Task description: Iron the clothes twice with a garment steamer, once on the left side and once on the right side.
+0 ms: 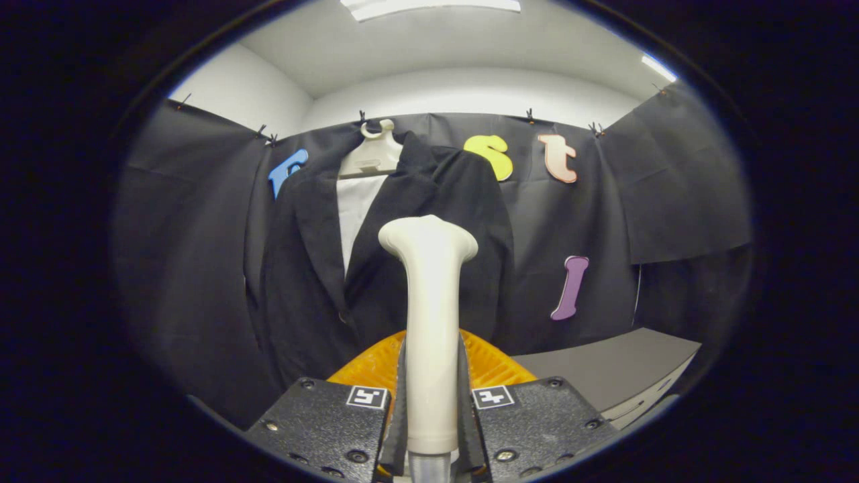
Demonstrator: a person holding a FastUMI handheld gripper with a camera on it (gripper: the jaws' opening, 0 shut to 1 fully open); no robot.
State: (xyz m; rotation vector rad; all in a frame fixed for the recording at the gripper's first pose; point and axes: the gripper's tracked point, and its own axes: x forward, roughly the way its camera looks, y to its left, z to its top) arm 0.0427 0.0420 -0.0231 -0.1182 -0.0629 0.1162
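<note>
I've got the gripper [432, 402] clamped on the steamer [429, 322], its long handle standing upright between the fingers, head aimed at the jacket [315, 268] hanging straight ahead, slightly left.

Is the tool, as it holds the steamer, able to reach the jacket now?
Probably yes: the tool is shut on the steamer, and nothing stands between its head and the hanging jacket beyond.
</note>
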